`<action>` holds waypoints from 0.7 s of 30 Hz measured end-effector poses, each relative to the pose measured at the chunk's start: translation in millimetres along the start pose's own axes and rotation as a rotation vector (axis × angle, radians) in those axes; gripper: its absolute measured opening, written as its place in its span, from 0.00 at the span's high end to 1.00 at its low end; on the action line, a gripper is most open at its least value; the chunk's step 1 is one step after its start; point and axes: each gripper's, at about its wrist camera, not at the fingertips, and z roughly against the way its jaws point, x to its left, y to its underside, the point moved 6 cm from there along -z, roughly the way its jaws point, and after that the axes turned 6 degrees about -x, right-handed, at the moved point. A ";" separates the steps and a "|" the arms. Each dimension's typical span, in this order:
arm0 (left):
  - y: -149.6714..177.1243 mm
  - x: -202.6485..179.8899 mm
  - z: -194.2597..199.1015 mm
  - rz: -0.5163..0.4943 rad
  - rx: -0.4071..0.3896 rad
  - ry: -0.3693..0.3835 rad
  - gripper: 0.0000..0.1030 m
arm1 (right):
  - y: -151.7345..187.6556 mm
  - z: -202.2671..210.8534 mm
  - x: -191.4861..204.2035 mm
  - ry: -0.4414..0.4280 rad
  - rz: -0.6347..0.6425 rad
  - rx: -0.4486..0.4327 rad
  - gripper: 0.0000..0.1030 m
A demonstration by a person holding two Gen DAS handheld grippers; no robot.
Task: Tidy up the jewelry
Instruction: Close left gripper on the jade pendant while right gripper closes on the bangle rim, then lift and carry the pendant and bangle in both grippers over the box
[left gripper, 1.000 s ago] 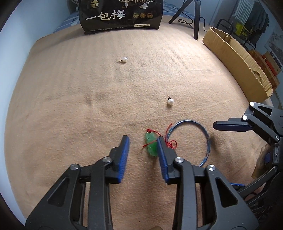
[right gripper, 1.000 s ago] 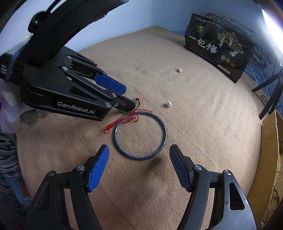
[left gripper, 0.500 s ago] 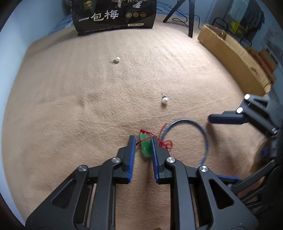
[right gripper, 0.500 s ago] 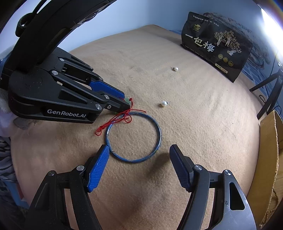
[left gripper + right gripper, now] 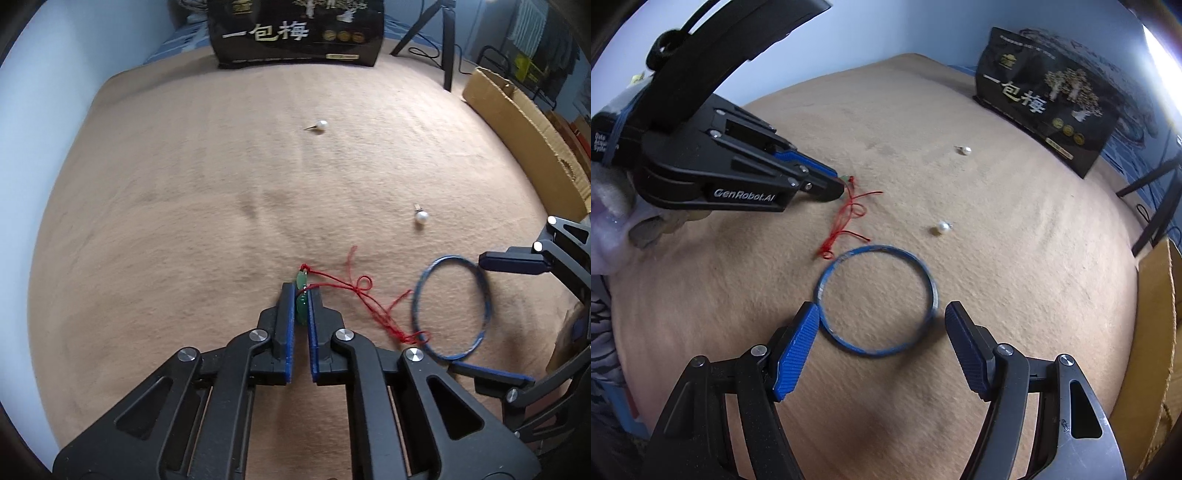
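My left gripper (image 5: 300,291) is shut on a green jade pendant (image 5: 301,306), whose red cord (image 5: 364,299) trails right across the tan blanket. In the right wrist view the left gripper (image 5: 838,186) holds the pendant with the cord (image 5: 846,218) hanging toward a blue bangle (image 5: 877,299). My right gripper (image 5: 879,321) is open, its fingers either side of the bangle's near half. The bangle also shows in the left wrist view (image 5: 452,306). Two pearl earrings lie farther off, one near (image 5: 421,216) and one far (image 5: 321,125).
A black snack bag (image 5: 295,33) stands at the blanket's far edge. A cardboard box (image 5: 524,136) lies along the right side, and a tripod leg (image 5: 447,40) stands behind. A pale wall runs along the left.
My left gripper closed on the green pendant and pulled it left, dragging the red cord off the bangle. My right gripper moved forward until its fingers flank the bangle.
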 end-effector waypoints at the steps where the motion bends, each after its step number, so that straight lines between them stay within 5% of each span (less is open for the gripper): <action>1: 0.5 2.7 0.5 0.007 -0.001 0.002 0.93 | -0.5 -2.6 3.3 0.002 0.012 0.006 0.32; 12: 4.0 10.3 4.4 0.040 -0.009 0.029 0.94 | -5.5 -15.6 3.1 0.022 0.019 0.046 0.32; 21: -9.7 24.4 27.7 0.115 -0.084 0.021 0.96 | -17.0 5.5 -6.1 0.047 0.007 -0.005 0.32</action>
